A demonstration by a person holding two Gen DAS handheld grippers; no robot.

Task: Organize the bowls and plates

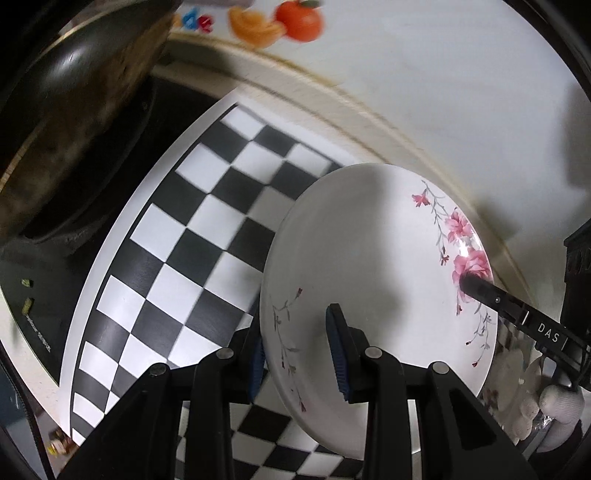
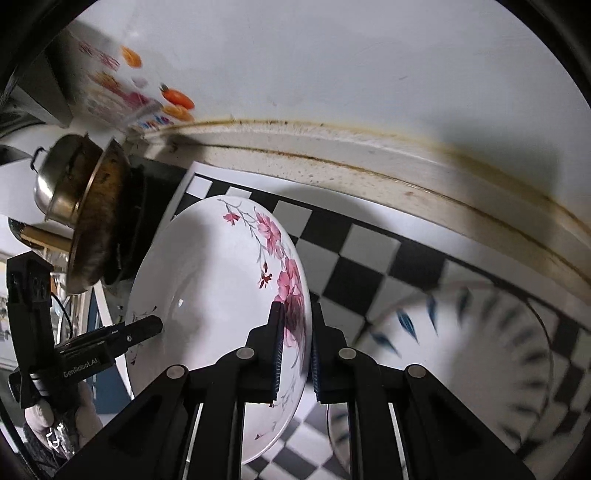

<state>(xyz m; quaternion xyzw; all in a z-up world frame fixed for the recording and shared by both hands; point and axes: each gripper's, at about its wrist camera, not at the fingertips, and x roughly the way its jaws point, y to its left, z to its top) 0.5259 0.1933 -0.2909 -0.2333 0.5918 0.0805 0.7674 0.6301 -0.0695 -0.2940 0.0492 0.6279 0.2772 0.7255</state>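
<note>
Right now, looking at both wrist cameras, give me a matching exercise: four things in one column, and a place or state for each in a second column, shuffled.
Things:
1. floral plate
2. checkered mat
3. blue-patterned dish
4. metal pot

Places or states:
A. lying flat under everything
B. far left, by the stove
C. pinched at opposite rims by the left gripper and the right gripper
D. resting on the mat, right of the right gripper

Pairs: 1-C, 2-A, 3-D, 4-B

A black-and-white checkered mat (image 2: 373,254) covers the bench. At its far end sits a grimy pan (image 2: 98,229) with a steel pot (image 2: 55,184) behind it. Fruit stickers (image 1: 280,22) dot the white wall (image 2: 332,66).
</note>
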